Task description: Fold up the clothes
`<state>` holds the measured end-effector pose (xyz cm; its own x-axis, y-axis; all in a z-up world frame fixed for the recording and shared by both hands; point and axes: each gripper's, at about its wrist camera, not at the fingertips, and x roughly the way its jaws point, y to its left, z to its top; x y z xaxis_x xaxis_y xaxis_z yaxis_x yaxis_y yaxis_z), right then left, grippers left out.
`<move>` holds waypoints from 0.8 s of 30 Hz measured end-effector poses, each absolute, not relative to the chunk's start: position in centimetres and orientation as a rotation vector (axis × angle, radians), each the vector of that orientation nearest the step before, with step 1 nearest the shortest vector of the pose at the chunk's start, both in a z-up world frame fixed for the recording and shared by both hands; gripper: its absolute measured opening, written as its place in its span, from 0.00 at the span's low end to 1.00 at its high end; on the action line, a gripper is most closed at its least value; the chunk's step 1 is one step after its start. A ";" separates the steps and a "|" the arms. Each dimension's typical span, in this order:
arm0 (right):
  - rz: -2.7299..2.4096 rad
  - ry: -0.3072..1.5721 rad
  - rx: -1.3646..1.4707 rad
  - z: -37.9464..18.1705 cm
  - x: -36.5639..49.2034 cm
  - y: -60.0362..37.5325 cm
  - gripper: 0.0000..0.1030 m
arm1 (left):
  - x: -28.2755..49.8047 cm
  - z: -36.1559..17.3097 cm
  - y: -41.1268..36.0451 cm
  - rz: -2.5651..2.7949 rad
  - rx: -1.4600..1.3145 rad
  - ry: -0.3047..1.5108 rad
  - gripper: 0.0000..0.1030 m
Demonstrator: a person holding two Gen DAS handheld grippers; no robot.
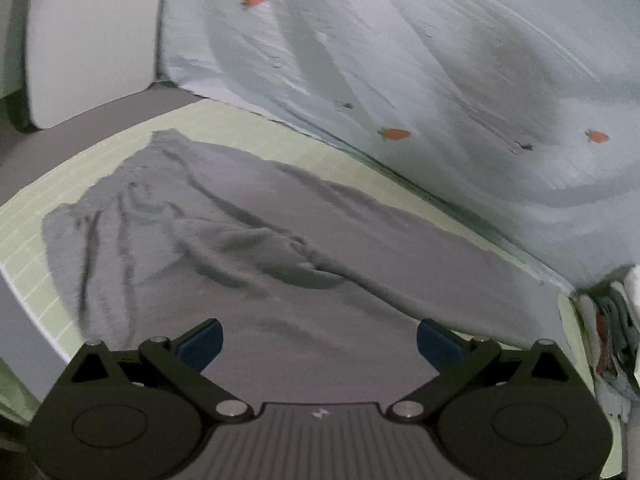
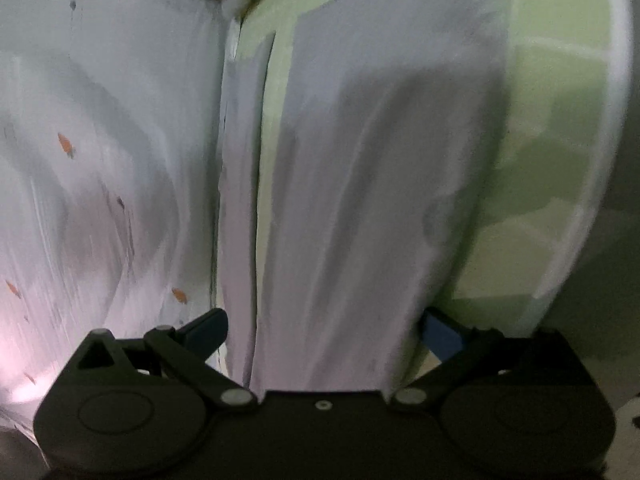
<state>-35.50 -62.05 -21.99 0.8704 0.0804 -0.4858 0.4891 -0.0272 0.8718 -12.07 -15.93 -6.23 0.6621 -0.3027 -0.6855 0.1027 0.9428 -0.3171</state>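
- Left tool [image 1: 318, 340] hangs over the wrinkled grey cloth garment [image 1: 248, 240], its blue-padded fingers [image 1: 202, 340] spread wide with nothing between them: fully released.
- The garment lies spread on the pale green gridded mat [image 1: 80, 168], bunched into ridges near its middle and left side, flatter toward the right.
- Behind the mat, a pale blue sheet printed with small orange carrots [image 1: 440, 60] rises as a backdrop, touching the mat's far edge.
- A white cushion-like panel [image 1: 88, 40] stands at the far left, beside the sheet.
- A jumble of mixed clothes [image 1: 616, 332] shows at the right edge; blurred, hard to read.
- Right tool [image 2: 322, 334] is also spread wide, fingers apart, gripping nothing; the grey garment [image 2: 360, 200] runs away from it in long folds across the green mat [image 2: 552, 120].
- In the right wrist view the picture is smeared by motion blur; the carrot sheet [image 2: 100, 140] fills the left side.
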 end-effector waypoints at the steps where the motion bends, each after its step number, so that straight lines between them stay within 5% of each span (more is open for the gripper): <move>1: -0.338 0.468 1.578 -21.9 -34.9 -61.8 1.00 | -12.0 -6.3 -15.2 -0.221 -0.271 0.819 0.99; 24: -0.387 0.520 1.519 -22.9 -27.4 -53.2 1.00 | -3.6 -12.6 2.9 0.056 -0.512 1.012 0.99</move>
<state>-27.41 -53.15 -22.95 0.8334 0.0796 -0.5469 0.5467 0.0265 0.8369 -3.62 2.89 -12.57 0.5388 -0.1875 -0.8213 -0.2777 0.8809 -0.3833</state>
